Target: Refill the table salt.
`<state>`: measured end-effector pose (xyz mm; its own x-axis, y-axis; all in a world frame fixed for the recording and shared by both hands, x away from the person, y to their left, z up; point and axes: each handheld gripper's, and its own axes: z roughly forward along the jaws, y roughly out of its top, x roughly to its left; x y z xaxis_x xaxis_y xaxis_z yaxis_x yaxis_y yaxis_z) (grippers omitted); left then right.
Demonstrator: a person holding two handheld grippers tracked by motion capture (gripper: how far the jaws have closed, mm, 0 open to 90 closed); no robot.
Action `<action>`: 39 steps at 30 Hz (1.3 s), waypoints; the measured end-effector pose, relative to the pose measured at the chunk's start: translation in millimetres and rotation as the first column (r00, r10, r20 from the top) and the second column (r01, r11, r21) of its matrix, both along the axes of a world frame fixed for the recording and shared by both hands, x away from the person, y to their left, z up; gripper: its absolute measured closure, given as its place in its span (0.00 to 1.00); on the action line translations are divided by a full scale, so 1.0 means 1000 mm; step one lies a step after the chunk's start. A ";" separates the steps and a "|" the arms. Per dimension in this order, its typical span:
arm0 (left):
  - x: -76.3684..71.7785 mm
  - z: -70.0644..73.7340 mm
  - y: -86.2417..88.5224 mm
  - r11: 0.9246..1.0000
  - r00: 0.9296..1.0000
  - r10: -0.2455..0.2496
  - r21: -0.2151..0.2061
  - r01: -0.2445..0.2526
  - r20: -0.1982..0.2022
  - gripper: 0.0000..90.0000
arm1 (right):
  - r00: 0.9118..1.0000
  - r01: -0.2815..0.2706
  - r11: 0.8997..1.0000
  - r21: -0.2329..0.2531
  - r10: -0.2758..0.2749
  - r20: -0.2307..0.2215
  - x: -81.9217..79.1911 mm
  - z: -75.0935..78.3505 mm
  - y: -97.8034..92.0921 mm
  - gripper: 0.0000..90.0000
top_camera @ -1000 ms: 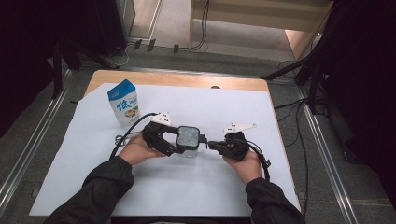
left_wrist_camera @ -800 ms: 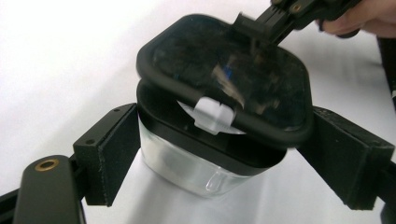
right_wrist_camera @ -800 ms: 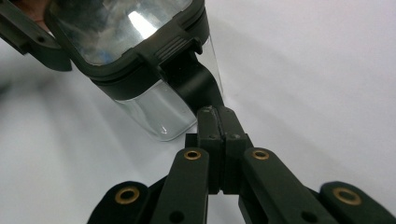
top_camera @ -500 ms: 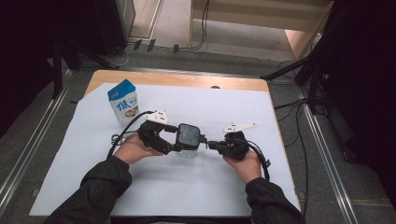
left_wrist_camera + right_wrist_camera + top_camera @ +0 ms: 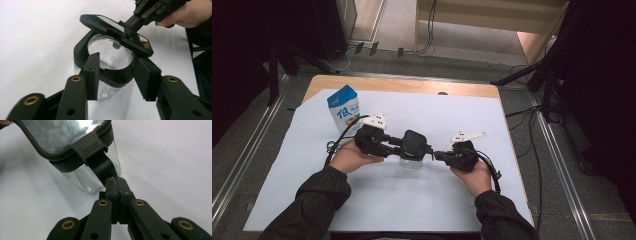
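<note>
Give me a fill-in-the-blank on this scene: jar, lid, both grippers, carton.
1. The left gripper clamps the black collar of the clear glass jar, whose inside is ____.
2. The right gripper is shut on the ____ of the black-framed hinged lid.
3. That lid stands ____ above the jar's mouth.
4. The blue-and-white milk carton stands on the ____ paper sheet.

Missing words: empty; latch tab; tilted open; white

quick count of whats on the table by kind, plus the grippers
milk carton: 1
glass jar with black collar: 1
black hinged lid, lifted: 1
white sheet covering the table: 1
grippers: 2, the left gripper and the right gripper
total: 6
</note>
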<state>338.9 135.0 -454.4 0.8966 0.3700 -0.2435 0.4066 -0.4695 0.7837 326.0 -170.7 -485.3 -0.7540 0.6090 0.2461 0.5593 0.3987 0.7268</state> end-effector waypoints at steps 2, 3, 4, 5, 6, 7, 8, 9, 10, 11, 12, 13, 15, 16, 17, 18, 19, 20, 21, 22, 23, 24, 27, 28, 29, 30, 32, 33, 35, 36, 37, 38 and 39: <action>0.000 0.001 -0.002 1.000 1.000 -0.009 0.008 0.009 -0.012 0.72 | 1.000 0.003 1.000 0.004 -0.003 -0.005 0.000 0.000 0.000 1.00; 0.000 0.002 -0.003 1.000 1.000 -0.011 0.007 0.011 -0.018 0.74 | 1.000 0.003 1.000 0.005 -0.002 -0.006 0.000 0.000 0.000 1.00; 0.000 0.003 -0.003 1.000 1.000 -0.012 0.007 0.012 -0.023 0.76 | 1.000 0.003 1.000 0.006 -0.003 -0.006 0.000 0.000 0.000 1.00; 0.000 0.004 -0.004 1.000 0.999 -0.016 0.005 0.016 -0.030 0.78 | 1.000 0.003 1.000 0.007 -0.003 -0.005 0.000 0.000 0.000 1.00; 0.000 0.005 -0.004 1.000 0.999 -0.013 0.003 0.013 -0.039 0.81 | 1.000 0.003 1.000 0.009 -0.003 -0.007 0.000 0.001 0.000 1.00; 0.001 0.006 -0.005 1.000 0.999 -0.020 0.006 0.020 -0.043 0.84 | 1.000 0.004 1.000 0.010 -0.004 -0.006 -0.001 0.001 0.000 1.00; 0.000 0.007 -0.006 1.000 0.999 -0.022 0.000 0.022 -0.046 0.87 | 1.000 0.003 1.000 0.010 -0.003 -0.006 -0.001 0.001 0.000 1.00; 0.000 0.008 -0.007 1.000 0.998 -0.028 -0.002 0.028 -0.048 0.90 | 1.000 0.002 1.000 0.011 -0.002 -0.006 -0.001 0.001 0.000 1.00; -0.001 0.010 -0.008 1.000 0.998 -0.027 0.000 0.027 -0.050 0.92 | 1.000 0.003 1.000 0.012 -0.003 -0.008 -0.001 0.001 0.000 1.00; -0.001 0.012 -0.010 1.000 0.998 -0.030 0.001 0.030 -0.053 0.94 | 1.000 0.005 1.000 0.013 -0.005 -0.009 -0.001 0.002 0.000 1.00; -0.002 0.013 -0.011 1.000 0.998 -0.028 0.001 0.028 -0.052 0.94 | 1.000 0.006 1.000 0.014 -0.006 -0.009 -0.002 0.002 0.000 1.00; -0.002 0.015 -0.012 1.000 0.998 -0.022 -0.006 0.022 -0.064 0.94 | 1.000 0.007 1.000 0.017 -0.007 -0.012 -0.002 0.002 0.000 1.00; -0.003 0.020 -0.015 0.999 0.996 -0.026 -0.026 0.023 -0.089 0.95 | 1.000 0.006 1.000 0.020 -0.006 -0.013 -0.002 0.002 -0.001 1.00; -0.004 0.023 -0.016 0.999 0.996 -0.026 -0.021 0.025 -0.088 0.95 | 1.000 0.006 1.000 0.021 -0.006 -0.013 -0.002 0.003 -0.001 1.00; -0.004 0.025 -0.018 0.999 0.996 -0.032 -0.024 0.030 -0.088 0.95 | 1.000 0.005 1.000 0.021 -0.005 -0.013 -0.003 0.003 -0.001 1.00; -0.005 0.026 -0.020 0.999 0.996 -0.033 -0.022 0.031 -0.084 0.96 | 1.000 0.006 1.000 0.022 -0.006 -0.016 -0.003 0.003 -0.001 1.00; -0.004 0.026 -0.021 0.999 0.996 -0.040 -0.011 0.039 -0.078 0.97 | 1.000 0.006 1.000 0.023 -0.005 -0.015 -0.003 0.003 -0.001 1.00; -0.004 0.026 -0.022 0.999 0.996 -0.044 -0.005 0.044 -0.077 0.98 | 1.000 0.005 1.000 0.022 -0.005 -0.014 -0.003 0.003 -0.001 1.00; -0.003 0.026 -0.023 0.999 0.996 -0.047 -0.005 0.046 -0.076 0.99 | 1.000 0.005 1.000 0.023 -0.005 -0.018 -0.003 0.003 -0.001 1.00; -0.003 0.026 -0.024 0.999 0.996 -0.047 -0.004 0.047 -0.073 0.99 | 1.000 0.006 1.000 0.023 -0.006 -0.018 -0.003 0.003 -0.001 1.00; -0.002 0.027 -0.025 0.999 0.996 -0.053 -0.001 0.053 -0.067 1.00 | 1.000 0.007 1.000 0.024 -0.007 -0.016 -0.003 0.003 -0.001 1.00; -0.002 0.028 -0.026 0.998 0.997 -0.056 0.002 0.057 -0.062 1.00 | 1.000 0.008 1.000 0.023 -0.007 -0.016 -0.003 0.003 -0.001 1.00; -0.002 0.031 -0.031 0.997 0.996 -0.072 0.002 0.072 -0.055 1.00 | 1.000 0.013 1.000 0.027 -0.013 -0.017 -0.003 0.003 0.000 1.00; -0.001 0.032 -0.034 0.997 0.996 -0.077 0.008 0.078 -0.052 1.00 | 1.000 0.016 0.999 0.030 -0.016 -0.017 -0.003 0.003 0.000 1.00; -0.001 0.033 -0.036 0.997 0.995 -0.080 0.007 0.081 -0.052 1.00 | 1.000 0.020 0.999 0.034 -0.019 -0.020 -0.003 0.003 0.000 1.00; -0.001 0.033 -0.038 0.997 0.995 -0.080 0.004 0.080 -0.053 1.00 | 1.000 0.021 0.999 0.035 -0.021 -0.020 -0.002 0.003 0.000 1.00; 0.000 0.034 -0.042 0.997 0.995 -0.080 0.008 0.081 -0.051 1.00 | 1.000 0.023 0.999 0.039 -0.023 -0.020 -0.002 0.003 0.000 1.00; 0.001 0.035 -0.043 0.996 0.995 -0.084 0.010 0.085 -0.049 1.00 | 1.000 0.023 0.999 0.039 -0.023 -0.019 -0.002 0.002 0.000 1.00; 0.002 0.035 -0.047 0.996 0.995 -0.085 0.014 0.086 -0.047 1.00 | 1.000 0.023 0.999 0.041 -0.022 -0.016 -0.002 0.002 0.000 1.00; 0.002 0.035 -0.049 0.997 0.996 -0.081 0.012 0.081 -0.046 1.00 | 1.000 0.024 0.999 0.040 -0.023 -0.014 -0.002 0.002 0.001 1.00; 0.003 0.035 -0.050 0.997 0.996 -0.078 0.011 0.079 -0.047 1.00 | 1.000 0.023 0.999 0.039 -0.023 -0.016 -0.001 0.002 0.001 1.00; 0.004 0.035 -0.051 0.997 0.996 -0.076 0.009 0.076 -0.049 1.00 | 1.000 0.024 0.999 0.038 -0.023 -0.016 -0.001 0.001 0.002 1.00; 0.005 0.034 -0.052 0.997 0.996 -0.079 0.011 0.079 -0.052 1.00 | 1.000 0.023 0.999 0.038 -0.023 -0.015 -0.001 0.001 0.002 1.00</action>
